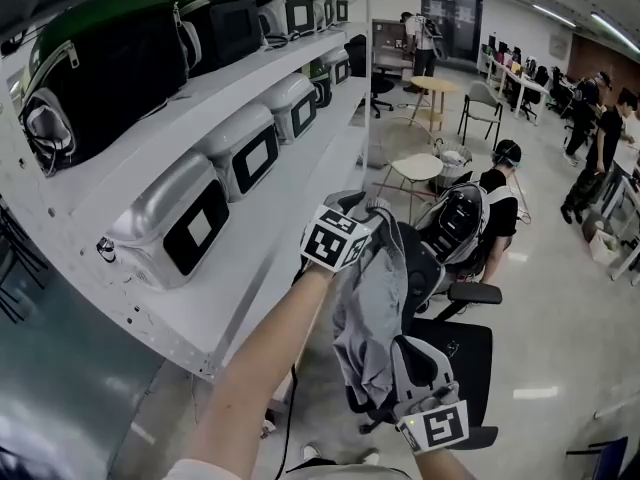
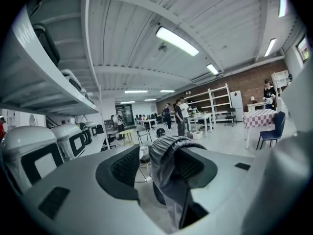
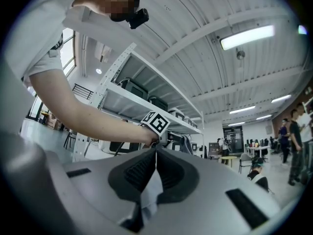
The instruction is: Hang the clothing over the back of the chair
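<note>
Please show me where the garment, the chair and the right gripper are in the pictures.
garment [image 1: 368,308]: head view, middle of the hanging grey fabric.
chair [image 1: 470,368]: head view, bare black seat.
right gripper [image 3: 156,151]: right gripper view, where its jaw tips pinch the garment.

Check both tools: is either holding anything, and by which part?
Right tool is shut on the grey garment, at its lower part. Left tool is open; the garment only drapes over it.
</note>
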`<action>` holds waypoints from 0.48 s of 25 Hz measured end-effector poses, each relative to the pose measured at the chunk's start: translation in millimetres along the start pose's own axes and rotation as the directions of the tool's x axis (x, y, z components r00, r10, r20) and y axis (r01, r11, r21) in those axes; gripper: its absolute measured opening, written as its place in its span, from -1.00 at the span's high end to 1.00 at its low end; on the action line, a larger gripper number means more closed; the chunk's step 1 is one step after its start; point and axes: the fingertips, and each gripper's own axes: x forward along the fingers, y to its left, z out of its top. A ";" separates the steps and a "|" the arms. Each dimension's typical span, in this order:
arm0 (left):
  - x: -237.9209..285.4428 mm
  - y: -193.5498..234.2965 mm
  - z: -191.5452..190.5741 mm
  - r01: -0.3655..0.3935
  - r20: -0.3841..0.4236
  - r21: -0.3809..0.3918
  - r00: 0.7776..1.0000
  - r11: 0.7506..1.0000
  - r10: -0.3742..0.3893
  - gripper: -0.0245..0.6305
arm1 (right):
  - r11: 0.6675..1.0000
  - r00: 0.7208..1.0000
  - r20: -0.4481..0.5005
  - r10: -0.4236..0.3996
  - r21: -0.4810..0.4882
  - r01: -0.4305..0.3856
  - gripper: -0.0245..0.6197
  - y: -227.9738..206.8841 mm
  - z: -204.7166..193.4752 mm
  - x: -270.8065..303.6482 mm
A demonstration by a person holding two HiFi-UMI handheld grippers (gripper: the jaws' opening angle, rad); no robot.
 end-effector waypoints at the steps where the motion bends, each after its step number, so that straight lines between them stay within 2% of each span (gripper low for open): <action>1: -0.8 -2.4 -8.3 0.013 -0.028 0.000 1.000 1.000 -0.013 0.29 | 1.000 1.000 0.000 0.004 0.005 -0.004 0.87 0.7 -1.2 1.4; 3: -1.8 -7.4 -27.6 0.051 -0.102 -0.005 0.993 0.999 -0.051 0.29 | 1.000 1.000 -0.001 0.012 0.012 -0.012 0.87 2.8 -2.9 3.5; 5: -5.0 -10.6 -43.1 0.087 -0.156 -0.029 0.984 0.996 -0.090 0.20 | 1.000 1.000 -0.007 0.020 0.018 -0.020 0.87 5.4 -4.9 4.5; 10: -23.3 -20.6 -52.7 0.204 -0.165 -0.117 0.961 0.972 -0.221 0.06 | 0.999 0.999 -0.011 0.041 0.028 -0.041 0.87 12.4 -9.7 7.3; 12: -31.0 -24.6 -54.4 0.229 -0.157 -0.135 0.956 0.964 -0.249 0.05 | 0.999 0.999 -0.013 0.043 0.031 -0.043 0.87 12.8 -11.0 7.7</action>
